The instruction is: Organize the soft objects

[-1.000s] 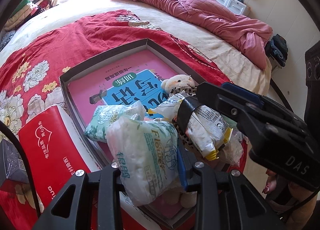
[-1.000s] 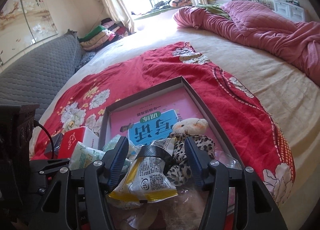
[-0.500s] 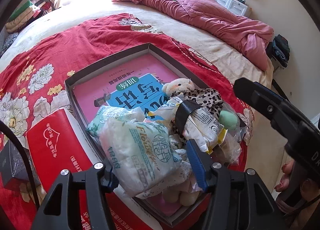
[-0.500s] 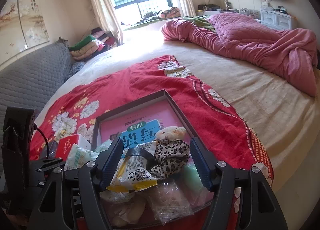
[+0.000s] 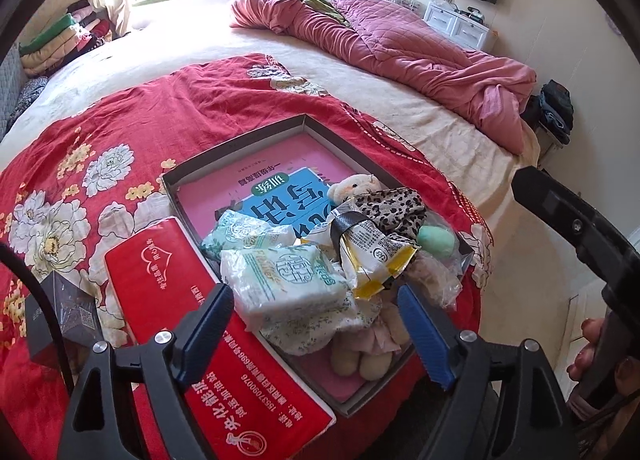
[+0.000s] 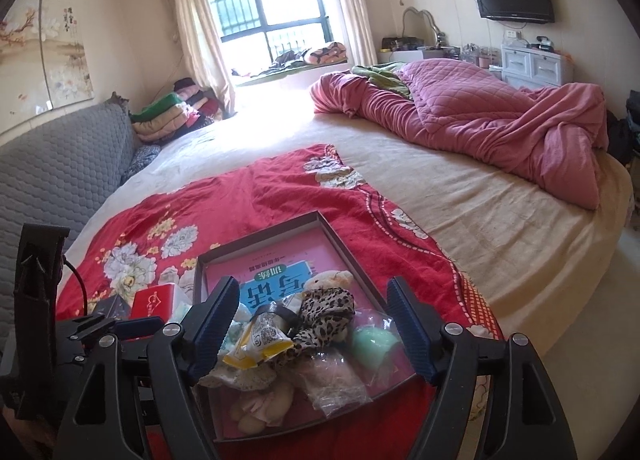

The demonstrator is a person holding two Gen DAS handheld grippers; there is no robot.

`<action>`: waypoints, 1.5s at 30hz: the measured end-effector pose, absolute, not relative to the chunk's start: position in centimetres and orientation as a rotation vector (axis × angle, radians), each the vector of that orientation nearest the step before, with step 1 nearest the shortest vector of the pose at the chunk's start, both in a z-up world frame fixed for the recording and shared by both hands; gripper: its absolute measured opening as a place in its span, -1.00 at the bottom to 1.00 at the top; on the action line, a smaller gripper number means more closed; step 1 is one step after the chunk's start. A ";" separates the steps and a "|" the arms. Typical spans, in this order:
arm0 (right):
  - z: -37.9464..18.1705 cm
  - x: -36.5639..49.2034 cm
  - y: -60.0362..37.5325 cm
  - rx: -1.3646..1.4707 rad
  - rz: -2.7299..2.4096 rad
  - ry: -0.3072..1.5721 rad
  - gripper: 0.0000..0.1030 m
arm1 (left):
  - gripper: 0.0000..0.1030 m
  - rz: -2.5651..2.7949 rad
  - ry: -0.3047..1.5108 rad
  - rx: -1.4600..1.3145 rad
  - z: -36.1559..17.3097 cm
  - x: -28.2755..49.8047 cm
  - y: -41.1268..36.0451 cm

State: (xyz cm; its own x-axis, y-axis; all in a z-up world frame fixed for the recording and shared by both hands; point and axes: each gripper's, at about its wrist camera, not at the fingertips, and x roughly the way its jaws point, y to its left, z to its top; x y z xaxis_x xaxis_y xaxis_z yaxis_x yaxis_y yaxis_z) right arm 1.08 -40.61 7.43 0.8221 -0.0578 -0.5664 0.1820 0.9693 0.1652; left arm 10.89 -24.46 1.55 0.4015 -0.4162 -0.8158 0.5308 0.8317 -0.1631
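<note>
A grey box (image 5: 240, 142) sits on the red flowered blanket (image 5: 120, 132) on the bed. Soft things are piled at its near end. I see a white tissue pack (image 5: 286, 280), a yellow snack bag (image 5: 372, 256), a little bear in a spotty scarf (image 5: 376, 202), a green ball (image 5: 436, 238) and a doll (image 5: 368, 344) underneath.

The left gripper (image 5: 316, 324) is spread wide and holds nothing. The right gripper (image 6: 312, 324) is wide too, with nothing in it. Both hang above the pile, not touching it.

I think the packing looks almost done. To do it well, come down slowly and pinch just one soft thing at its middle. Squeeze gently, because the snack bag can crackle and slip. Keep things low, so nothing rolls over the box wall. The ball near the edge could roll away.
</note>
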 end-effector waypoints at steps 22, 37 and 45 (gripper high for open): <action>7.2 -5.6 -31.9 0.101 -0.299 0.646 0.52 | 0.69 -0.484 0.940 0.098 4.1 5.3 -16.8; 6.1 -6.2 -30.9 0.096 -0.318 0.695 0.52 | 0.69 -0.436 0.924 0.110 4.5 3.7 -15.1; 5.6 -6.2 -30.7 0.106 -0.318 0.714 0.52 | 0.69 -0.435 0.927 0.110 4.5 3.6 -15.1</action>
